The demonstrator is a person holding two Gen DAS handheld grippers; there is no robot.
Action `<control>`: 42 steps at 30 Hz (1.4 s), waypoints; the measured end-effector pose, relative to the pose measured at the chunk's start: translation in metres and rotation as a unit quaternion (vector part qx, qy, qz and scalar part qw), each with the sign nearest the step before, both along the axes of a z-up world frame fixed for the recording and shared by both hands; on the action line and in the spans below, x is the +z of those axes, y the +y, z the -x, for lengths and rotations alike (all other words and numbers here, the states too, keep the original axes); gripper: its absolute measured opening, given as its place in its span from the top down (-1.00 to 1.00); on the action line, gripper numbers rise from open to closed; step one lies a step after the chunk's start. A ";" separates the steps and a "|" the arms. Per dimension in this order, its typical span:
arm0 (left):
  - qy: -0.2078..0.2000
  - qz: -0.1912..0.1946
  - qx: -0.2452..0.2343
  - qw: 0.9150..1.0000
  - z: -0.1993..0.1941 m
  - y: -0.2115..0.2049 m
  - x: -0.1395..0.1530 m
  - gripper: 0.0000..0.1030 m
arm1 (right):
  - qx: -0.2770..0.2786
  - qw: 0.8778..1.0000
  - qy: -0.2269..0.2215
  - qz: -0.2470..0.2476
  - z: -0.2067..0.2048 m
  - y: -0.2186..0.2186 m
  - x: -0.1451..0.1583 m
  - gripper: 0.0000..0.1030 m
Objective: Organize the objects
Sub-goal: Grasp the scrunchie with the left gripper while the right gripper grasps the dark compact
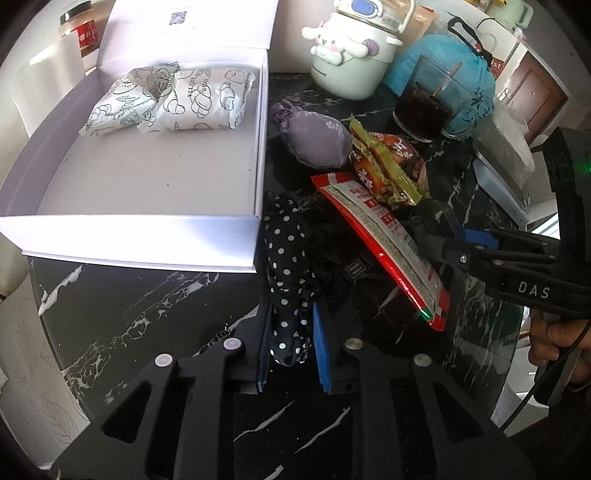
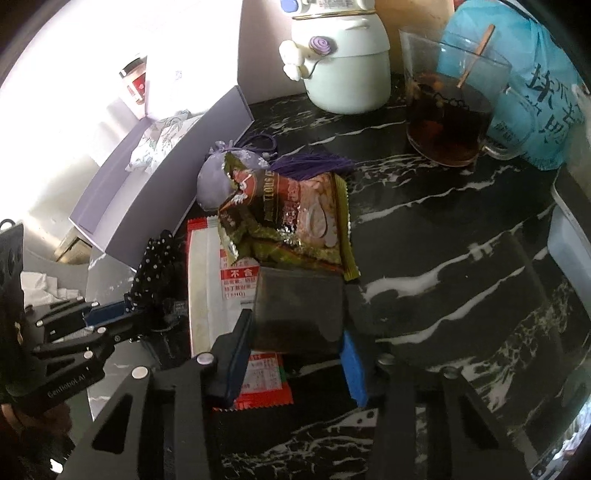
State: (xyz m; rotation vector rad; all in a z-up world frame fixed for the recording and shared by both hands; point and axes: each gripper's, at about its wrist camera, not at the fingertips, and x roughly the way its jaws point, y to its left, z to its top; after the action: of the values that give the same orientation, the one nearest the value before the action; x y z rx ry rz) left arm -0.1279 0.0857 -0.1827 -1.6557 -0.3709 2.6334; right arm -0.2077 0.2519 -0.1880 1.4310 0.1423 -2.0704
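On the black marble table [image 1: 147, 302] lies a black polka-dot cloth piece [image 1: 286, 251], and my left gripper [image 1: 291, 332] is shut on its near end, blue pads [image 1: 320, 350] pressing both sides. My right gripper [image 2: 295, 347] is shut on a dark grey flat pouch [image 2: 299, 306]. That pouch rests on a red-and-white packet [image 2: 207, 280] and touches a green-and-red snack packet [image 2: 291, 210]. A lilac sachet [image 1: 314, 138] lies behind them. An open white box [image 1: 147, 184] at the left holds two printed paper packets [image 1: 166, 99]. The left wrist view shows the right gripper [image 1: 436, 236] at the right.
At the back stand a white cartoon pot [image 1: 347, 55], a glass mug of dark drink [image 2: 447, 110] with a stick in it, and a blue bag [image 2: 543, 85]. A red-labelled jar [image 1: 79, 29] sits behind the box lid. A white tray [image 1: 506, 184] lies at the right edge.
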 end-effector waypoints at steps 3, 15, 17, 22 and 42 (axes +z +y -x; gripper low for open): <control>-0.007 -0.002 -0.005 1.000 -0.002 0.002 0.001 0.64 | 0.003 1.000 0.002 -0.004 -0.005 0.004 -0.001 0.13; -0.038 0.017 -0.032 0.999 -0.038 0.013 0.005 0.64 | 0.016 1.000 -0.002 -0.014 -0.040 0.021 0.000 0.17; -0.042 0.021 -0.039 0.998 -0.044 0.017 0.006 0.64 | 0.012 1.000 -0.004 -0.013 -0.046 0.025 0.001 0.17; -0.042 0.022 -0.034 0.998 -0.051 0.018 0.007 0.60 | 0.008 1.000 -0.010 -0.019 -0.059 0.032 0.001 0.17; 0.010 0.084 -0.039 0.996 -0.033 0.017 0.002 0.01 | -0.002 0.998 0.045 -0.049 -0.069 0.016 0.000 -0.27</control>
State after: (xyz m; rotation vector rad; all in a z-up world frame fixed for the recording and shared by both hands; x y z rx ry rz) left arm -0.0945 0.1023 -0.1806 -1.6481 -0.0842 2.6861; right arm -0.1386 0.2681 -0.1883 1.3959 0.2804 -2.1577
